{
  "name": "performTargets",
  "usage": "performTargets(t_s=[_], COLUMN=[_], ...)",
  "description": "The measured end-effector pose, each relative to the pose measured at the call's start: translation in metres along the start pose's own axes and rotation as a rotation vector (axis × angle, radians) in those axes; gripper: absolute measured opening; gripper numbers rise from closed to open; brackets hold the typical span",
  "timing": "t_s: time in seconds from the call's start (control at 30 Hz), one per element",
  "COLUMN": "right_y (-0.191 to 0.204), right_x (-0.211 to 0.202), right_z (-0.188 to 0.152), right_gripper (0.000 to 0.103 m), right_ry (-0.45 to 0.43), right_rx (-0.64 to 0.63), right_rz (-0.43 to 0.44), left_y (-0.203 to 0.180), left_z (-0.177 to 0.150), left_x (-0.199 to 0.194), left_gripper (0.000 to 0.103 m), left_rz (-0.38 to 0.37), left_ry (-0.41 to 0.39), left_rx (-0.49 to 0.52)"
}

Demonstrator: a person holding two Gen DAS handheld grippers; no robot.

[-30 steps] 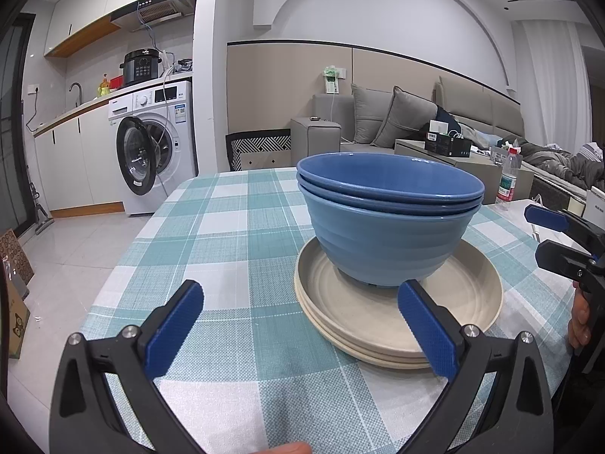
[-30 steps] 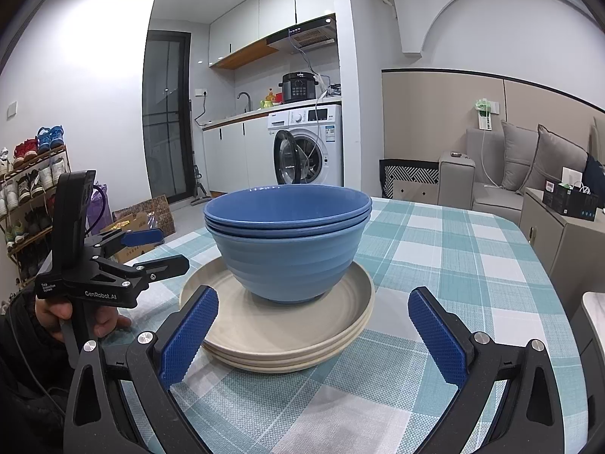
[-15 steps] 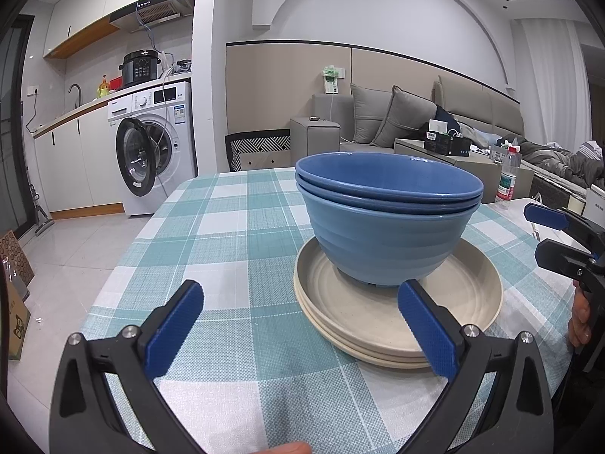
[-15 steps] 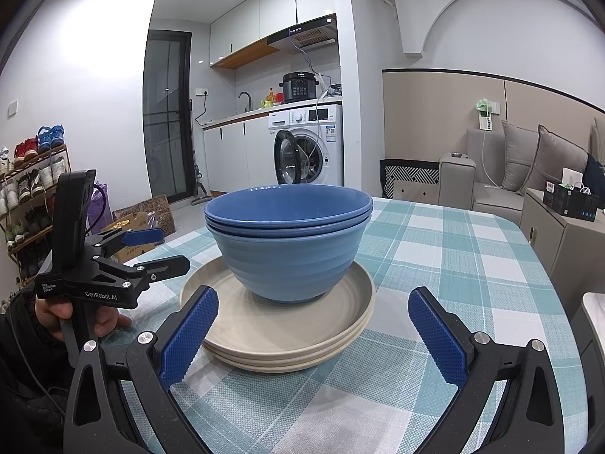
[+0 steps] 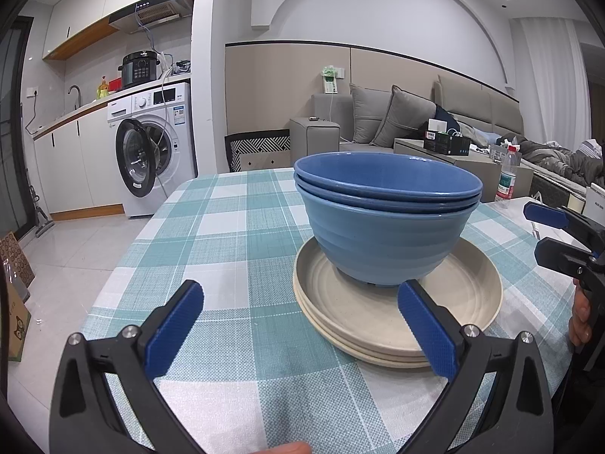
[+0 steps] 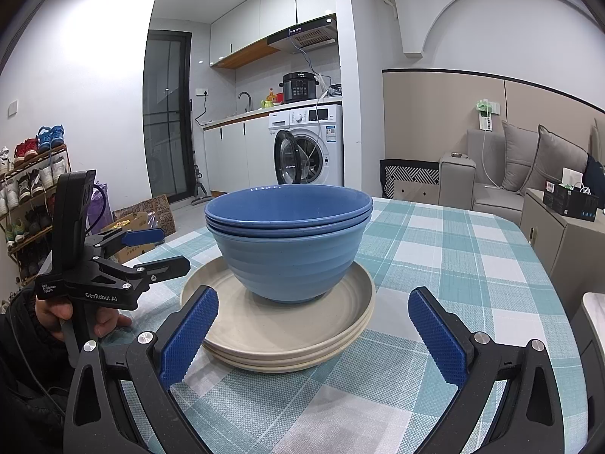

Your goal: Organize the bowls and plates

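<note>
A: What's nearest the cameras?

B: Each tool's own pair of blue pads. The left tool (image 5: 300, 321) has its fingers spread wide with nothing between them, low over the tabletop (image 5: 227, 234) with its checked teal and white cloth. The right tool (image 6: 314, 325) is spread just as wide and empty too.

A: And the dishes?

B: Just beyond the pads, near the middle of the tabletop, sits a stack of beige plates (image 5: 465, 299), about three by the rims. The stack of blue bowls (image 5: 385, 227), three nested, stands upright on the top plate. Neither tool touches the plates or bowls.

A: Can either camera see the other tool?

B: Yes. In the right wrist view the left tool shows at the left, held by a hand (image 6: 102, 319) beside the plates. In the left wrist view the right tool appears at the far right edge.

A: Farther back?

B: A washing machine (image 6: 308, 147) with its door open, and a grey sofa (image 5: 397, 117) to the right.
</note>
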State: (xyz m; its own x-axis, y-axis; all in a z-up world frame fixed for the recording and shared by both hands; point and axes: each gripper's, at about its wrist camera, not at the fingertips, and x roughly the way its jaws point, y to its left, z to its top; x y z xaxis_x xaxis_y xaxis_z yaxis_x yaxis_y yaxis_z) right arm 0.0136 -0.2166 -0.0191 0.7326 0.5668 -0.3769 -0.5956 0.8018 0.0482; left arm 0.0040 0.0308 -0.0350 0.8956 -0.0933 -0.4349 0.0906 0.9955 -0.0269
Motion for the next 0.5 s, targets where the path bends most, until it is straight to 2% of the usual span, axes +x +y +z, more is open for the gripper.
performTargets(t_s=[0.5], right_y=[0.0013], right_x=[0.0013], right_z=[0.0017], right_gripper=[0.102], right_ry=[0.006], right_rx=[0.000], right_rz=[0.003], left_y=[-0.0004], left_z=[-0.0001], left_x=[0.0001], left_gripper=[0.103], left_rz=[0.001], left_ry=[0.000], left_rx=[0.002])
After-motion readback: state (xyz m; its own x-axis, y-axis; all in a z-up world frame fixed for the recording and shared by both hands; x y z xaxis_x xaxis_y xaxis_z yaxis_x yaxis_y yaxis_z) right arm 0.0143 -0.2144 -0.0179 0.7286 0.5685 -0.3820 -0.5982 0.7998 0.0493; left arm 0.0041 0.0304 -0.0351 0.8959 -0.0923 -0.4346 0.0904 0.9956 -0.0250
